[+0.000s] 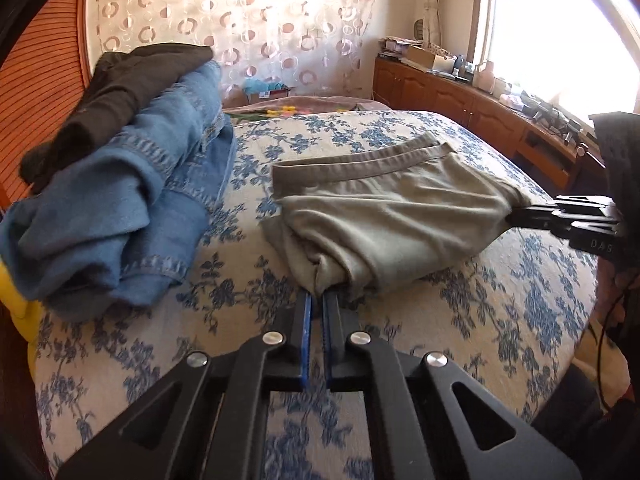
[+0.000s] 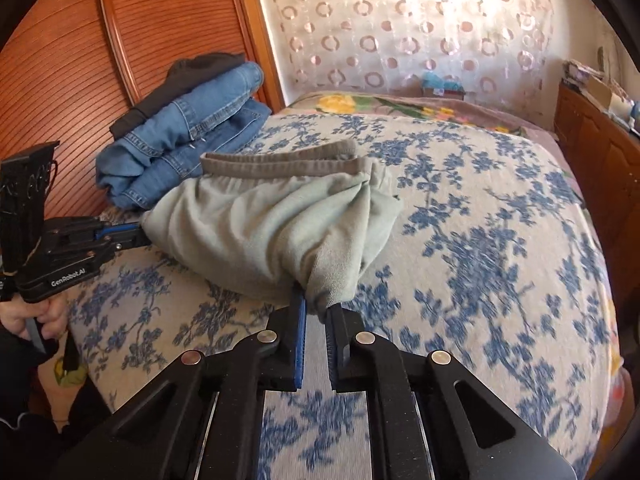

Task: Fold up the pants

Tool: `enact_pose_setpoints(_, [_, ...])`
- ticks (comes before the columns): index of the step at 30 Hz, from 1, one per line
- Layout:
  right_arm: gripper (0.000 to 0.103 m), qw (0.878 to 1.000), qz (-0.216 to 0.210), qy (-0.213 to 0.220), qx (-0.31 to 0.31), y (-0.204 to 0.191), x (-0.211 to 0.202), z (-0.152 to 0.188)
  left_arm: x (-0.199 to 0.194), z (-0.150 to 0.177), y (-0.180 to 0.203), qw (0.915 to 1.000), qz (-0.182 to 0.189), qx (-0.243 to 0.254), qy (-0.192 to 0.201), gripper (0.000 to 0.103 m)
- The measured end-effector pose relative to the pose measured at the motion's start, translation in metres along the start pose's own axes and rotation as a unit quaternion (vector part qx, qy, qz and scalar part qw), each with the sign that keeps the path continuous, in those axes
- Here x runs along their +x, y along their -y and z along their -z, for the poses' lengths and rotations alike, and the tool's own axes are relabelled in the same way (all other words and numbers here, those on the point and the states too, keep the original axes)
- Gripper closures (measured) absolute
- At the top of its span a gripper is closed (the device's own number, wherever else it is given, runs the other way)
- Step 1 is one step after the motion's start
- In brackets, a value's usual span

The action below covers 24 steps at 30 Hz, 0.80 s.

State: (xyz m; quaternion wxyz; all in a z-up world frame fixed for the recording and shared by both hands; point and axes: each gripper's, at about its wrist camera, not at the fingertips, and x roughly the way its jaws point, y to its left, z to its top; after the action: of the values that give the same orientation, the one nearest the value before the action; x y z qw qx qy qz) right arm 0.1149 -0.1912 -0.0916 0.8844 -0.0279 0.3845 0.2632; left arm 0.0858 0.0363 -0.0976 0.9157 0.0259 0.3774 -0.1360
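Observation:
A pair of grey-green pants [image 1: 384,216] lies folded into a bundle on the bed, waistband on the far side. My left gripper [image 1: 319,298] is shut on the near left corner of the bundle. My right gripper [image 2: 318,308] is shut on the near right corner; it also shows in the left wrist view [image 1: 516,213] pinching the cloth from the right. The left gripper shows in the right wrist view [image 2: 138,236] at the bundle's left edge. The pants [image 2: 272,216] sit just above or on the bedspread; I cannot tell which.
The bed [image 1: 500,300] has a white bedspread with blue flowers. A stack of folded blue jeans [image 1: 132,208] and a dark garment [image 1: 120,92] sits at its left by the wooden headboard [image 2: 72,60]. A wooden cabinet [image 1: 460,100] runs along the right wall under the window.

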Motion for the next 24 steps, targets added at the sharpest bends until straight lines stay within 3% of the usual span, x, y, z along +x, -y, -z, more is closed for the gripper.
enact_pose_setpoints(13, [0.096,1.0,-0.007,-0.011,0.016,0.001,-0.008,0.03,0.004,0.024,-0.004,0.9997,-0.013,-0.004,-0.019,0.1])
enact_pose_setpoints(18, [0.085,1.0,0.011,0.002,0.008,-0.003,-0.017,0.031,-0.009,0.029,-0.002,0.9995,-0.025,-0.008,-0.015,0.087])
enact_pose_setpoints(22, [0.079,1.0,0.019,0.02,0.008,-0.002,-0.026,0.027,-0.015,0.025,-0.006,0.9995,-0.025,-0.015,-0.007,0.065])
enact_pose_setpoints(24, [0.072,0.999,0.025,0.027,0.008,0.0,-0.028,0.023,-0.016,0.022,-0.007,0.9995,-0.024,-0.022,-0.004,0.06])
